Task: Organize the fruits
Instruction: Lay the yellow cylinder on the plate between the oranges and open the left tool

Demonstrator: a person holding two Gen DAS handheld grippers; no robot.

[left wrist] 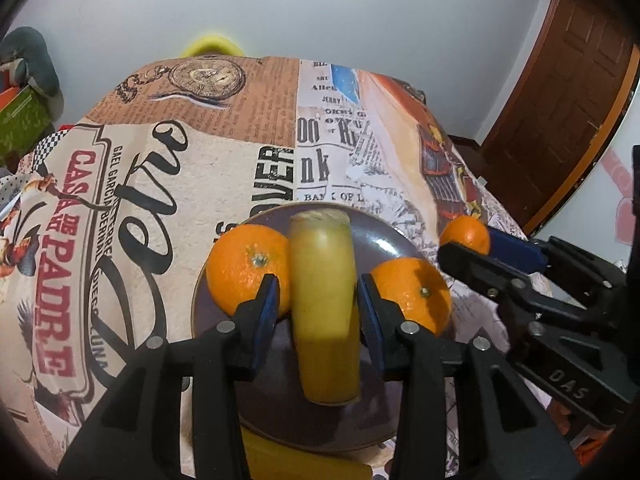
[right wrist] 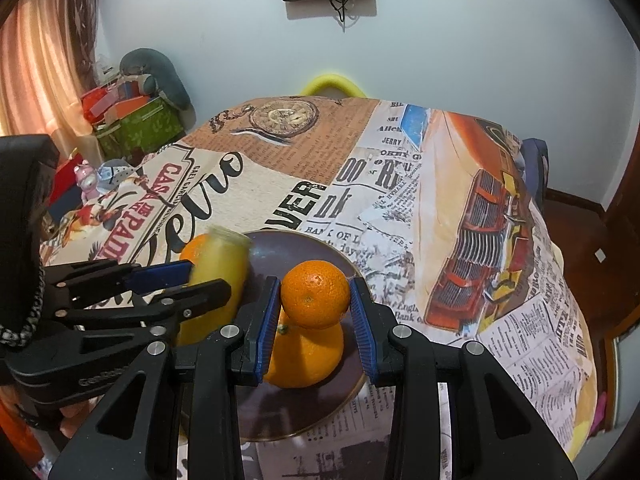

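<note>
A dark purple plate (left wrist: 384, 236) (right wrist: 280, 412) sits near the table's front edge. On it lie two oranges (left wrist: 250, 268) (left wrist: 412, 296), one at each side. In the left wrist view my left gripper (left wrist: 318, 308) is open, its blue pads either side of a yellow banana piece (left wrist: 324, 304) that lies over the plate's middle, with a gap on each side. My right gripper (right wrist: 314, 308) is shut on a small orange (right wrist: 314, 294), held just above the plate's right orange (right wrist: 304, 356). The right gripper also shows in the left wrist view (left wrist: 472, 244), with the small orange (left wrist: 466, 234).
A printed collage tablecloth (left wrist: 200, 168) covers the table. Another yellow banana piece (left wrist: 304, 464) lies at the plate's front edge. A yellow chair back (right wrist: 330, 84) stands behind the table, boxes (right wrist: 132, 120) at the left, a wooden door (left wrist: 560, 100) at the right.
</note>
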